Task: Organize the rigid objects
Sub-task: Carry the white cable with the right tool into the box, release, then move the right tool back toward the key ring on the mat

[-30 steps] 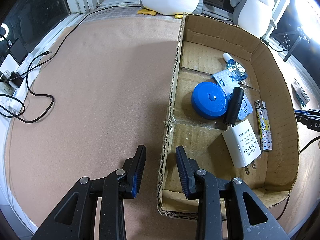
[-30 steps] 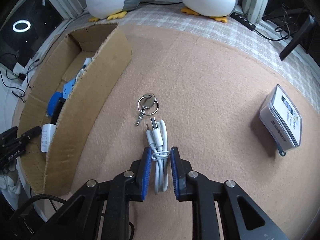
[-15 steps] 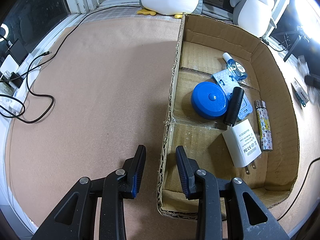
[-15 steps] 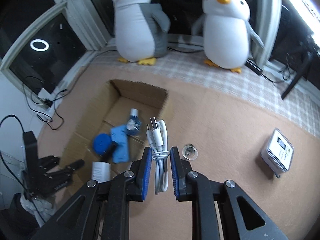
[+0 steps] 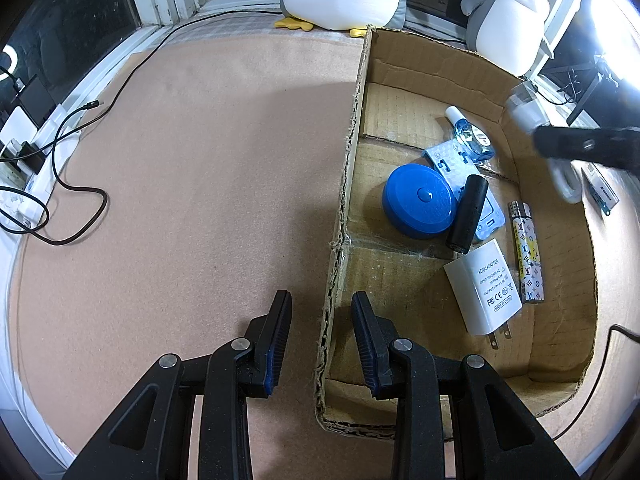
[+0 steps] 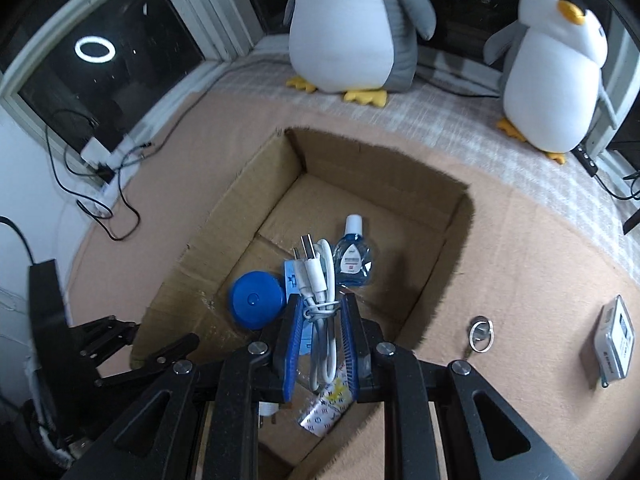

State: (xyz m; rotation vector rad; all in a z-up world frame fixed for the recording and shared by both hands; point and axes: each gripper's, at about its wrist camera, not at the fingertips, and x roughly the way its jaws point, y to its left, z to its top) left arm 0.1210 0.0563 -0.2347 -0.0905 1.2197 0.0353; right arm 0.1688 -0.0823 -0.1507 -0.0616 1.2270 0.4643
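My right gripper (image 6: 321,300) is shut on a coiled white USB cable (image 6: 318,264) and hangs over the open cardboard box (image 6: 360,160). In the left wrist view that gripper (image 5: 580,146) shows blurred above the box's right wall (image 5: 588,240). On the box floor lie a blue round case (image 5: 418,206), a black cylinder (image 5: 468,214), a white charger (image 5: 482,292), a patterned lighter (image 5: 528,256) and an eye-drop bottle (image 5: 468,136). My left gripper (image 5: 321,296) straddles the box's left wall, its jaws apart on either side and not pressing it.
On the carpet right of the box lie a metal key ring (image 6: 480,334) and a small white device (image 6: 614,344). Two plush penguins (image 6: 344,28) stand behind the box. Black cables (image 5: 60,184) and chargers run along the left edge of the carpet.
My right gripper lifted the white cable off the carpet and carried it left, over the box. It now shows at the right of the left wrist view. The left gripper kept still.
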